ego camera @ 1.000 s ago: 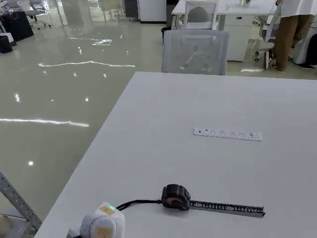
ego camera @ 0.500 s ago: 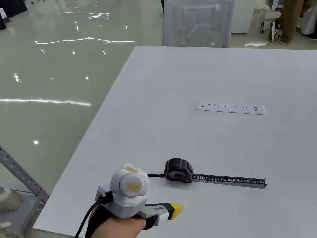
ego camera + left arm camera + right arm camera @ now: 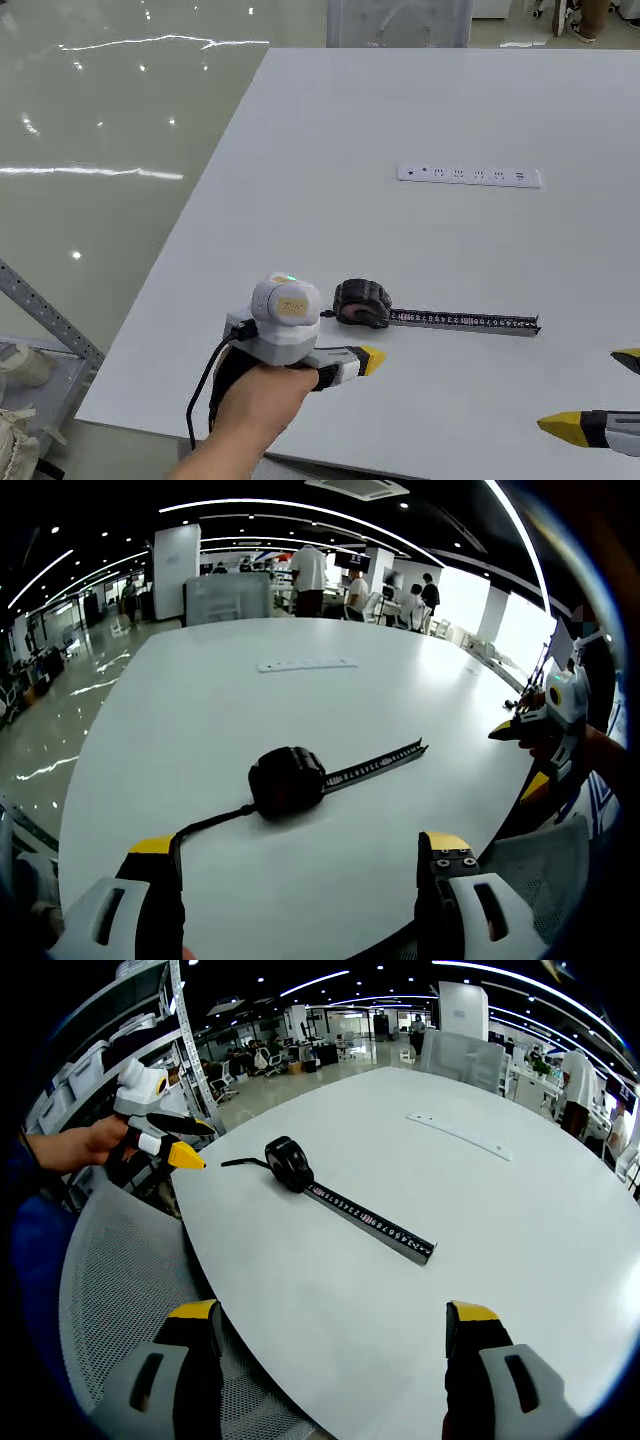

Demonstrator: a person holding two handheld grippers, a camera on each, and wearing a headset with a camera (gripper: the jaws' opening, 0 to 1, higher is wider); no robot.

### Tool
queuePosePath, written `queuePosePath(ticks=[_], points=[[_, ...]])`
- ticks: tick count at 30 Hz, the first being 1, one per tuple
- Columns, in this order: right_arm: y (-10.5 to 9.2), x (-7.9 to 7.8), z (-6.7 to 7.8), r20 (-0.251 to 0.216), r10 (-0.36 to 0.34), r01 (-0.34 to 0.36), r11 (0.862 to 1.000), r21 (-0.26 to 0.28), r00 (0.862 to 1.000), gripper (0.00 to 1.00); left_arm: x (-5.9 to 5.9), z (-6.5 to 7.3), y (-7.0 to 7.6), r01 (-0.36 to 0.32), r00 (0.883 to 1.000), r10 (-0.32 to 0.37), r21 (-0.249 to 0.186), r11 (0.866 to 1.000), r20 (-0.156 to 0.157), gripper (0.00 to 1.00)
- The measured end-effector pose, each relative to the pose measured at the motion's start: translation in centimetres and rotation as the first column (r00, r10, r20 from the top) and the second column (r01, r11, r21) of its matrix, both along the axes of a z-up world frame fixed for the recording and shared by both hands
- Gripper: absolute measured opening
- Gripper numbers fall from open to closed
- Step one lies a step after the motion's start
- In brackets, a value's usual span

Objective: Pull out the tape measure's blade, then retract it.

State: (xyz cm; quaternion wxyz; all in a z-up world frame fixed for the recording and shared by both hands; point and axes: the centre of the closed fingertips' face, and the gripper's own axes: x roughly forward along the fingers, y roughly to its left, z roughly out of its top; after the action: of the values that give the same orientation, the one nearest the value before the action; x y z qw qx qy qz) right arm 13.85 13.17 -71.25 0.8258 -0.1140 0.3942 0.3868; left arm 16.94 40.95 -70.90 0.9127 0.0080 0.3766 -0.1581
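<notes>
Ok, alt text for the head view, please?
A black tape measure lies on a white table, its blade pulled out to the right. The open left gripper hovers beside it; the open right gripper shows at bottom right.

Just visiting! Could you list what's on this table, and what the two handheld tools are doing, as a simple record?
Surface: white table
Tape measure: black, blade partly out, flat on the table
Left gripper: jaws open, empty, close to the tape measure
Right gripper: jaws open, empty, apart from the blade
Farther back: white power strip
</notes>
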Motion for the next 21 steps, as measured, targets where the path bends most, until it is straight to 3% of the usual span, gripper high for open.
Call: queuePosePath(ticks=[10, 21], points=[[0.2, 2.3, -1.0, -0.005, 0.025, -0.025, 1.000, -0.006, 1.000, 0.89, 1.6, -1.9, -0.6, -0.050, 0.998, 0.049, -0.005, 0.999, -0.029, 0.94], [-0.5, 4.0, -2.8, -0.017, 0.087, -0.088, 0.994, -0.070, 0.996, 0.86, 3.7, -3.3, -1.7, -0.058, 0.998, 0.058, 0.007, 0.998, -0.040, 0.93]])
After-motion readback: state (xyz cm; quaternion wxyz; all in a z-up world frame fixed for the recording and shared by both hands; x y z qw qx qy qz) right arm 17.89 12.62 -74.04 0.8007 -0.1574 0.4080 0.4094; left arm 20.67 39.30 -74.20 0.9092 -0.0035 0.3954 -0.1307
